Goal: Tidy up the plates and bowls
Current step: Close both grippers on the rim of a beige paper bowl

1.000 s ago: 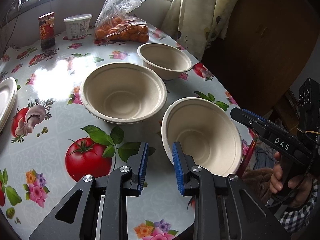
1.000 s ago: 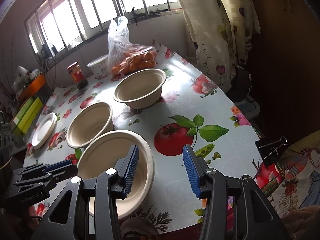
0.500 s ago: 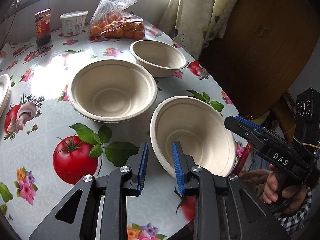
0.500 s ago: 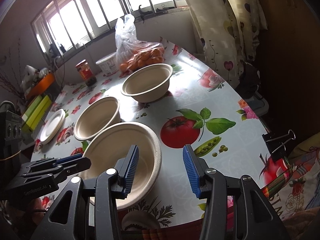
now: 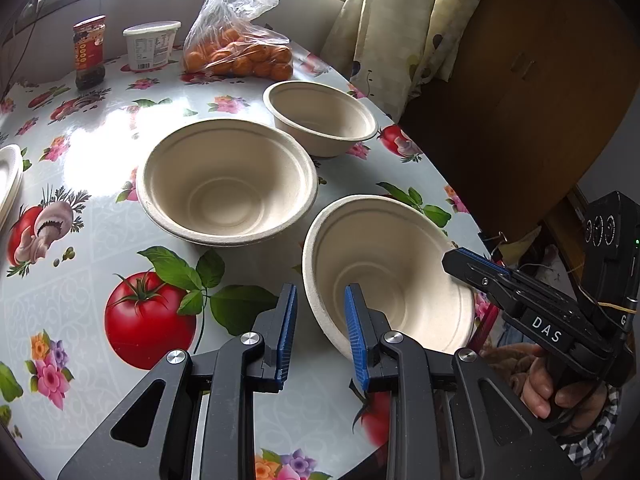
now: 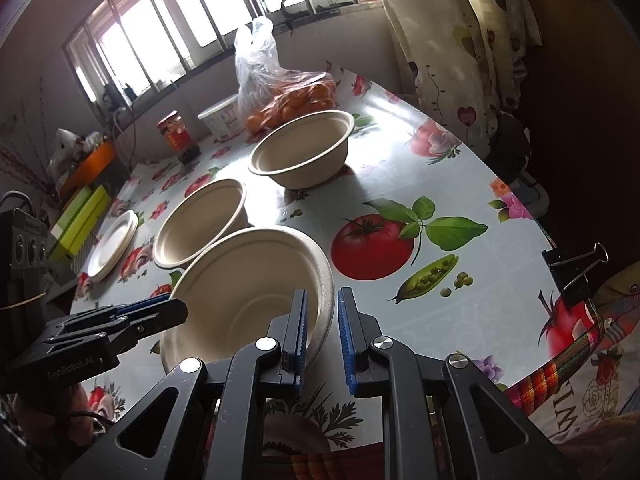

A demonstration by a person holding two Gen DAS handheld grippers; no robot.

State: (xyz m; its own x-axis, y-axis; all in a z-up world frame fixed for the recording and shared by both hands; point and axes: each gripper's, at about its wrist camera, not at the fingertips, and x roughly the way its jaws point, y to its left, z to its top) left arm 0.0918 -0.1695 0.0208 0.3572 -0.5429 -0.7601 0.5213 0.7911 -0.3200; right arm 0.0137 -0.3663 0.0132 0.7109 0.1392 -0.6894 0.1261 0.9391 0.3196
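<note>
White letters "DAS" mark the black body of the right tongs (image 5: 476,266); pale lettering on the left tongs (image 6: 160,312), seen from the right wrist, is too blurred to read. The nearest beige moulded-fibre bowl (image 5: 384,276), round, matte and ridged inside, sits tilted at the desk's (image 5: 100,128) near edge. Both tongs are part open, blue ribbed pads straddling its rim, left (image 5: 318,326) and right (image 6: 322,330). Two more fibre bowls (image 5: 228,184) (image 5: 320,118) stand behind on the glossy tomato-and-flower oilcloth. A white paper plate (image 6: 114,244) lies far left.
</note>
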